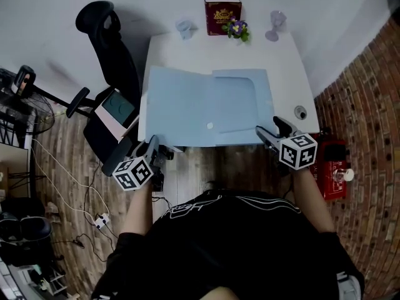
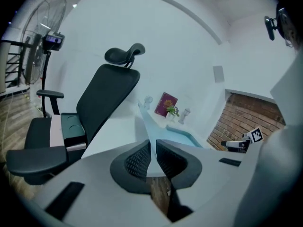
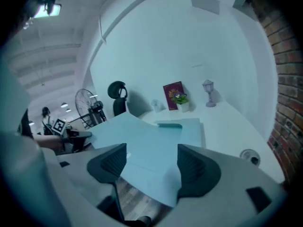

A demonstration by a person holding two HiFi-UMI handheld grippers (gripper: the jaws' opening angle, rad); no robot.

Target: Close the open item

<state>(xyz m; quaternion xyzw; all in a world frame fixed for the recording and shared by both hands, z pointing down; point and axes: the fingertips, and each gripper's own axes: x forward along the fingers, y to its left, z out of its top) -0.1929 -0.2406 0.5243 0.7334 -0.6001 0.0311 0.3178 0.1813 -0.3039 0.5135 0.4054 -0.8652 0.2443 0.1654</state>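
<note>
Left gripper view: left gripper [image 2: 152, 156] fingers [image 2: 136, 161] were clenched on one cover of the light-blue card folder [image 2: 152, 129], presumably to be swung towards 3 o'clock; right gripper [image 3: 151, 151] fingers [image 3: 112, 163] were released.

Office, desk [image 1: 187, 49], swivel chair [image 1: 119, 61] (standing fan [image 2: 47, 32])

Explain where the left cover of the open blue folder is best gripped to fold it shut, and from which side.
Grip the left cover at its near outer corner, coming from the desk's front edge. The cover is a thin flat sheet that reaches that edge, so tongs can pinch it there, far from the fold, and swing it over. The left tongs are shut on that corner.
</note>
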